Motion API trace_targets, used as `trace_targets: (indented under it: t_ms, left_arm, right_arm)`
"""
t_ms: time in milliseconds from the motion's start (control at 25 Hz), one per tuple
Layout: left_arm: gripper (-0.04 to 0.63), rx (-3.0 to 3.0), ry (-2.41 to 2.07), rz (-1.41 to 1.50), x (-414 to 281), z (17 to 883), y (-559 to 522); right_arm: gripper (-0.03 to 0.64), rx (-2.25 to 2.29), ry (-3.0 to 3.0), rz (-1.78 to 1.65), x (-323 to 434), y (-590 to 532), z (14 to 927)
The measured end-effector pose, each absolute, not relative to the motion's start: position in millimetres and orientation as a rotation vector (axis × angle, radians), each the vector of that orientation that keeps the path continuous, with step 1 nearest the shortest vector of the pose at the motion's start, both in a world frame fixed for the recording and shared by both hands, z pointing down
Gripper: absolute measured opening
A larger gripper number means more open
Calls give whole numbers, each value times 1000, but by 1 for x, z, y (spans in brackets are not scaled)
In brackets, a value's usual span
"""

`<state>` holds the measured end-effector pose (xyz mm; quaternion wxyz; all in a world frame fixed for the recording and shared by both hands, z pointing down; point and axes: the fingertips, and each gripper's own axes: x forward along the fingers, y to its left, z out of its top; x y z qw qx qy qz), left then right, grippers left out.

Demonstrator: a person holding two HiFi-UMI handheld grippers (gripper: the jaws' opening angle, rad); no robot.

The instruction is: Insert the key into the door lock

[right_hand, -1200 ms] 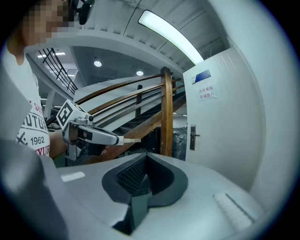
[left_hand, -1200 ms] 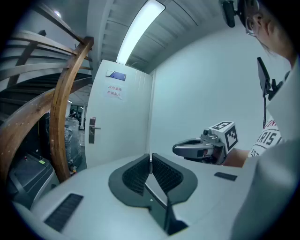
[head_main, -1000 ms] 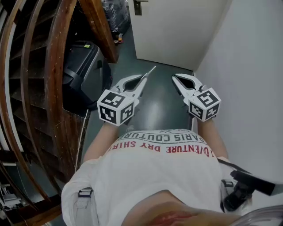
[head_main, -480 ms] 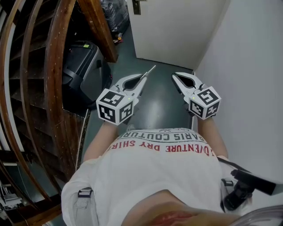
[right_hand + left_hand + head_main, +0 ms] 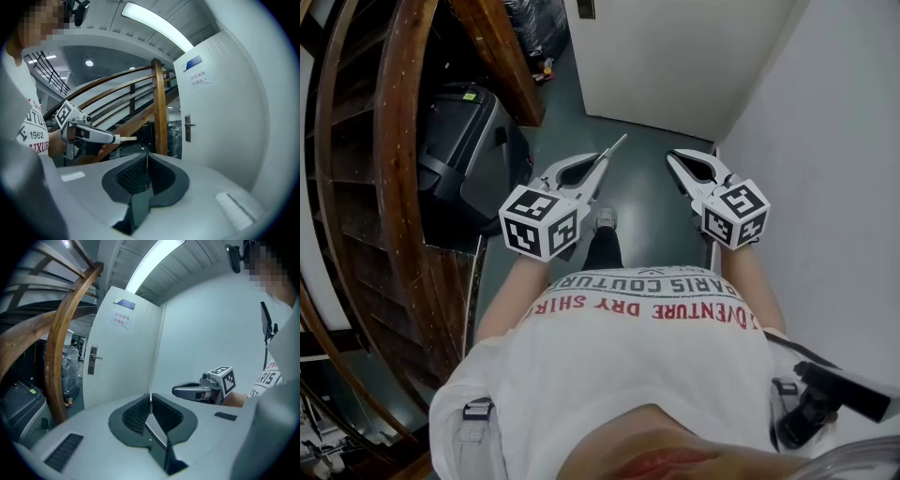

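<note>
Key (image 5: 615,147): a thin pale blade sticking out past the tip of the left gripper (image 5: 602,167), just above the middle of the head view and pointing toward the upper right. The left gripper's jaws are clamped on it, and its own view shows the blade edge-on between the ribbed pads. The right gripper (image 5: 673,157) sits level with it, just right of centre, jaws pressed together with nothing between them. Both grippers point toward the white door (image 5: 675,56) at the top of the frame and are well apart from it. In the left gripper view the door's handle plate (image 5: 92,359) stands at the left, beside a curved wooden stair rail (image 5: 61,357). A black bin (image 5: 459,150) stands at the upper left of the head view, on the dark floor (image 5: 647,216). A white wall (image 5: 825,187) fills the right side. The person's shoe (image 5: 606,218) shows between the two grippers.
</note>
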<state>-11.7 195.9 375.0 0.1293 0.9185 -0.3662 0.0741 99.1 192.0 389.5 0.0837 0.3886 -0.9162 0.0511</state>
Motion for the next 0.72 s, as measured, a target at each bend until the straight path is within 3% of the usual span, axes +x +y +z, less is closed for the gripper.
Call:
trace_targets:
  t_ms: [720]
  left_arm:
    - [22, 2627, -1060, 188, -53, 333, -268]
  right_arm:
    - [3, 1259, -2657, 136, 85, -260, 347]
